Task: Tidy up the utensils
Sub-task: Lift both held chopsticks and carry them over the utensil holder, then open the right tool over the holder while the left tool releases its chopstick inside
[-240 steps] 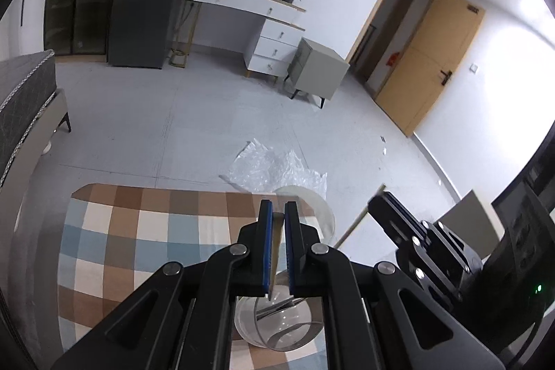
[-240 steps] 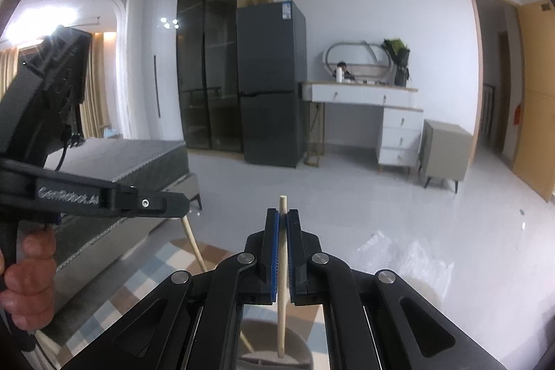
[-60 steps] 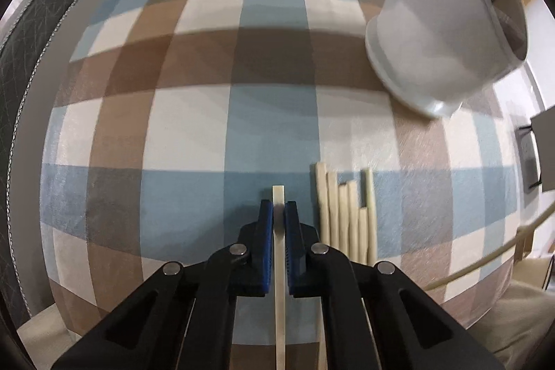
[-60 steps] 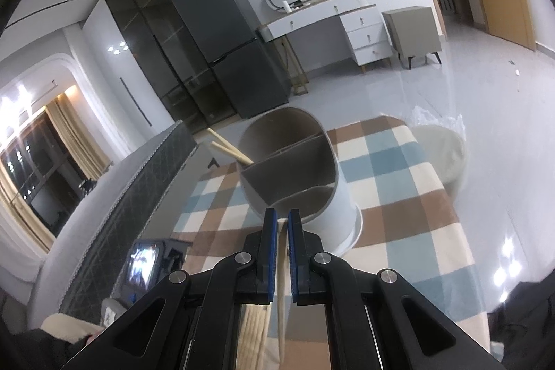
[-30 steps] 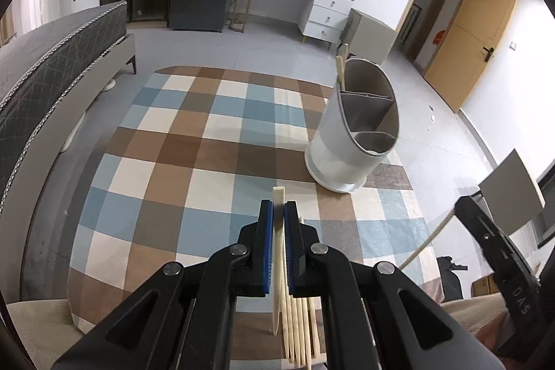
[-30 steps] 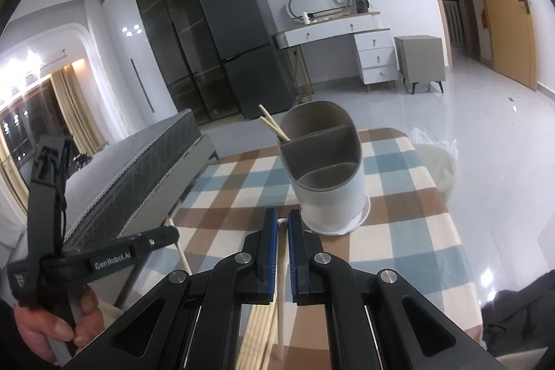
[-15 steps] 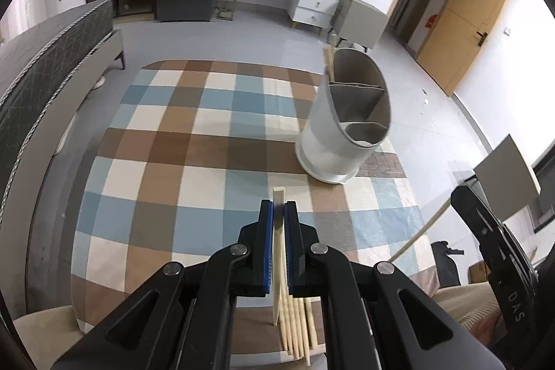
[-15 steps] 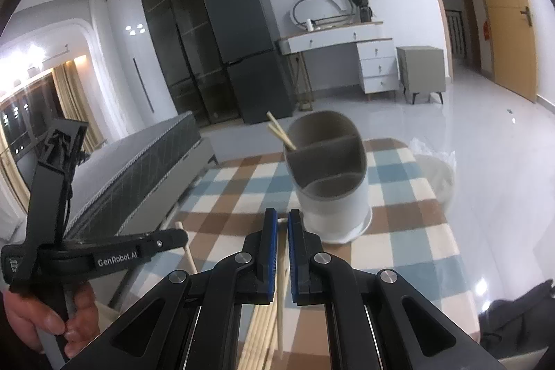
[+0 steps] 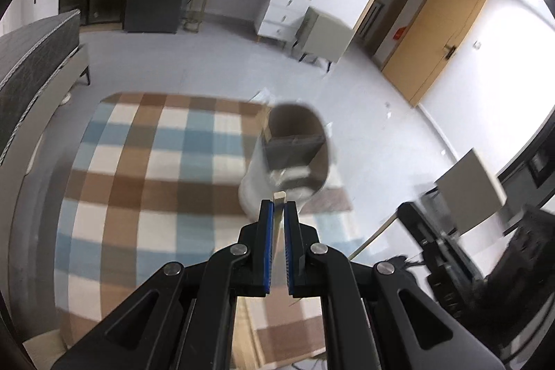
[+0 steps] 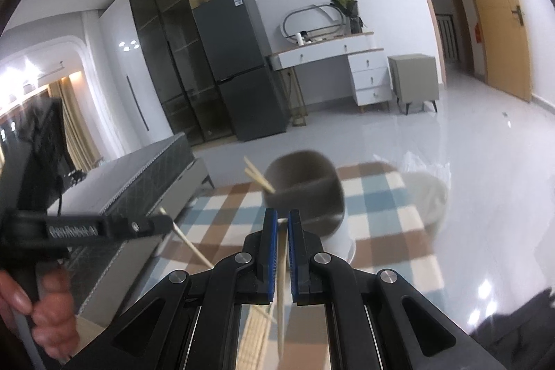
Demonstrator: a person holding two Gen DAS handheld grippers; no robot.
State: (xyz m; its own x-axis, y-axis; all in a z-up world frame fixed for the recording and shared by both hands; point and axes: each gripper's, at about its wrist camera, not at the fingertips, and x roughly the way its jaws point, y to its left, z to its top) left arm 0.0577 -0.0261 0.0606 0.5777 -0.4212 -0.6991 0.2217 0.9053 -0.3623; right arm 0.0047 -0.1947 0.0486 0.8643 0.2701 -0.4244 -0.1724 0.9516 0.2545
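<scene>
A grey oval utensil holder (image 9: pixel 295 148) with inner dividers stands on the checked tablecloth, just beyond my left gripper (image 9: pixel 276 207). That gripper is shut on a pale wooden chopstick (image 9: pixel 279 196), whose tip pokes out above the pads. In the right wrist view, my right gripper (image 10: pixel 282 221) is shut on another chopstick (image 10: pixel 281 283) in front of the holder (image 10: pixel 305 193). Two chopsticks (image 10: pixel 258 177) lean out of the holder's far compartment. The left gripper (image 10: pixel 166 224) shows at the left with its chopstick (image 10: pixel 189 241).
The table wears a blue, brown and white checked cloth (image 9: pixel 138 179). A grey bed (image 9: pixel 31 58) runs along its left side. Clear plastic wrap over a white stool (image 10: pixel 426 193) sits past the far edge. A hand (image 10: pixel 48 300) grips the left tool's handle.
Both grippers have risen with their chopsticks and closed in on the holder. The left wrist view has tilted up, and the holder now sits right behind its fingertips.
</scene>
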